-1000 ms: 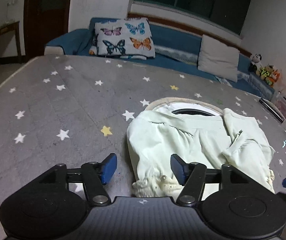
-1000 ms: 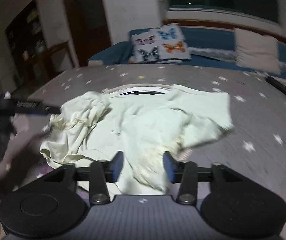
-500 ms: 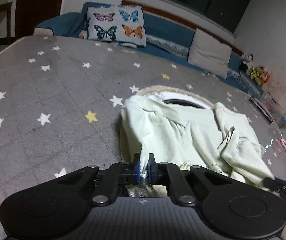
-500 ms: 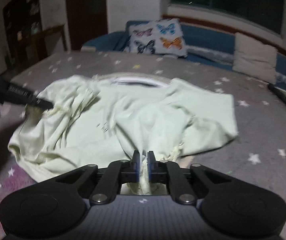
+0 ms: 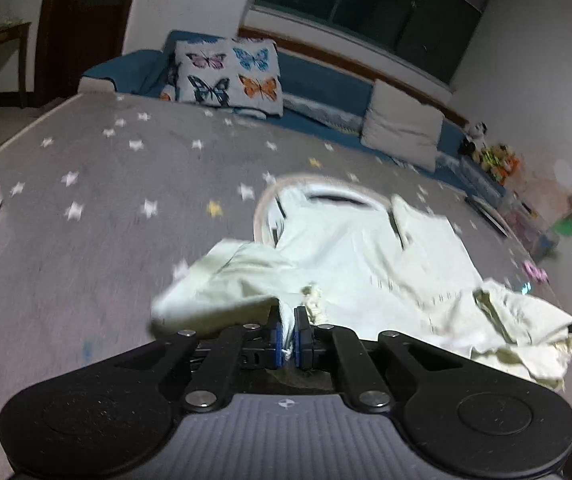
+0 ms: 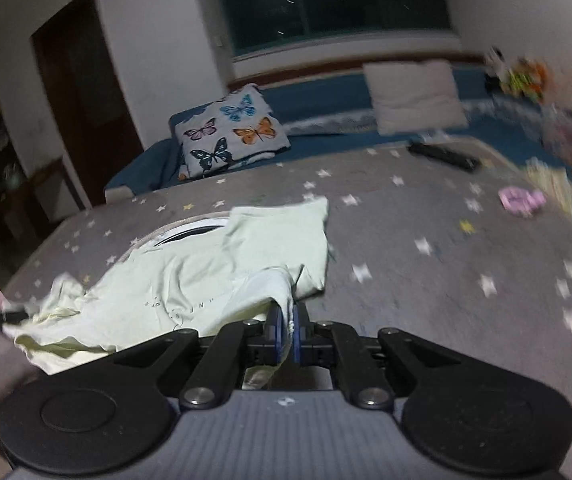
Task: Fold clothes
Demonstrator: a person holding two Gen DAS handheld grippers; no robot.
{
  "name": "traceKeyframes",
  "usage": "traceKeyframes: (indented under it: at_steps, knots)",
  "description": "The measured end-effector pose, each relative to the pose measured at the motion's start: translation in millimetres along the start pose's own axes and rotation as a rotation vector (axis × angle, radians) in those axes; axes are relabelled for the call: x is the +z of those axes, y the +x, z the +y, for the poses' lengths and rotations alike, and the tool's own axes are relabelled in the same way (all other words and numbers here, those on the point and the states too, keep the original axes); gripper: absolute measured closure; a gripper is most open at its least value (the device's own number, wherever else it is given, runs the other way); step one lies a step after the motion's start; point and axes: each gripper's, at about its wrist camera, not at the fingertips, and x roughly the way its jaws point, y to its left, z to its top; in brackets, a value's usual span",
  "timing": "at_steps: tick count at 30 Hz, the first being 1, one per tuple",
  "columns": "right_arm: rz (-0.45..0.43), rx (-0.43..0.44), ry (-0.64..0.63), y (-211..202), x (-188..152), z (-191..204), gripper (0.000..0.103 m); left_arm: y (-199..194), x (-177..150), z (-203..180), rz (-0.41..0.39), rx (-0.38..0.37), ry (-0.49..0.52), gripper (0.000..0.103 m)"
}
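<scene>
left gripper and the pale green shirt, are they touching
Touching. The left wrist view shows the left gripper shut on a pinch of the pale green shirt, cloth squeezed between its blue pads.

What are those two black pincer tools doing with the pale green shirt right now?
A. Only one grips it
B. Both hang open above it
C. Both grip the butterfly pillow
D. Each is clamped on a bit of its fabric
D: the left gripper and the right gripper each have their blue pads closed on a pinch of the pale green shirt.
</scene>
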Motion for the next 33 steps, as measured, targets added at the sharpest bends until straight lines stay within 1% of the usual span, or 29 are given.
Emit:
traceKeyframes:
  at_steps: [3,4,6,9,10,11,12,13,14,16,18,20,23,26,28,30,33]
  knots:
    - [0.045,-0.028,0.021,-6.8,-17.7,-10.5,0.096,-4.9,-24.7,-2.2,0.066,0.0,0.021,0.097]
    - [0.07,-0.043,0.009,-6.1,-25.0,-12.1,0.091,-4.1,-31.4,-3.3,0.091,0.0,0.03,0.097]
    - [0.108,-0.069,-0.027,-3.4,-36.5,-11.2,0.089,-4.4,-38.3,-3.5,0.115,0.006,0.044,0.096]
    - [0.119,-0.1,-0.106,-4.3,-43.9,-2.0,0.087,-8.4,-45.1,-1.7,0.133,0.016,0.06,0.095]
    - [0.117,-0.102,-0.131,-5.7,-44.3,1.2,0.082,-11.9,-44.3,-1.2,0.124,0.021,0.067,0.093]
    - [0.109,-0.098,-0.152,-7.1,-43.6,4.1,0.078,-15.7,-42.7,-0.9,0.114,0.026,0.074,0.088]
    - [0.1,-0.095,-0.171,-8.4,-42.8,6.8,0.067,-19.5,-40.5,-0.8,0.102,0.032,0.081,0.084]
    - [0.086,-0.099,-0.203,-9.6,-42.1,11.5,0.066,-23.5,-37.6,-1.1,0.087,0.041,0.089,0.075]
    - [0.07,-0.107,-0.243,-10.8,-41.6,17.3,0.066,-26.9,-35.2,-1.6,0.071,0.05,0.097,0.068]
    - [0.05,-0.12,-0.316,-12.2,-42.7,28.0,0.065,-30.6,-31.0,-2.9,0.044,0.064,0.109,0.063]
    - [0.063,-0.098,-0.372,-7.9,-44.5,37.8,0.065,-28.6,-23.4,-2.8,0.03,0.071,0.109,0.062]
    - [0.107,-0.052,-0.412,1.6,-49.4,46.4,0.065,-24.9,-18.0,-4.3,0.021,0.072,0.104,0.058]
    - [0.172,-0.008,-0.482,22.1,-60.9,58.8,0.065,-16.1,-9.8,-8.6,0.009,0.069,0.106,0.055]
    - [0.204,-0.002,-0.531,39.8,-70.8,66.0,0.065,-4.1,0.1,-15.5,-0.003,0.066,0.117,0.055]
    - [0.197,-0.019,-0.567,47.9,-75.3,69.7,0.066,5.8,7.8,-20.5,-0.009,0.062,0.126,0.055]
    - [0.189,-0.032,-0.585,52.5,-77.4,70.0,0.069,17.5,15.5,-25.9,-0.01,0.057,0.135,0.055]
    - [0.182,-0.036,-0.557,52.4,-73.5,64.0,0.094,34.7,26.1,-32.4,-0.007,0.058,0.15,0.055]
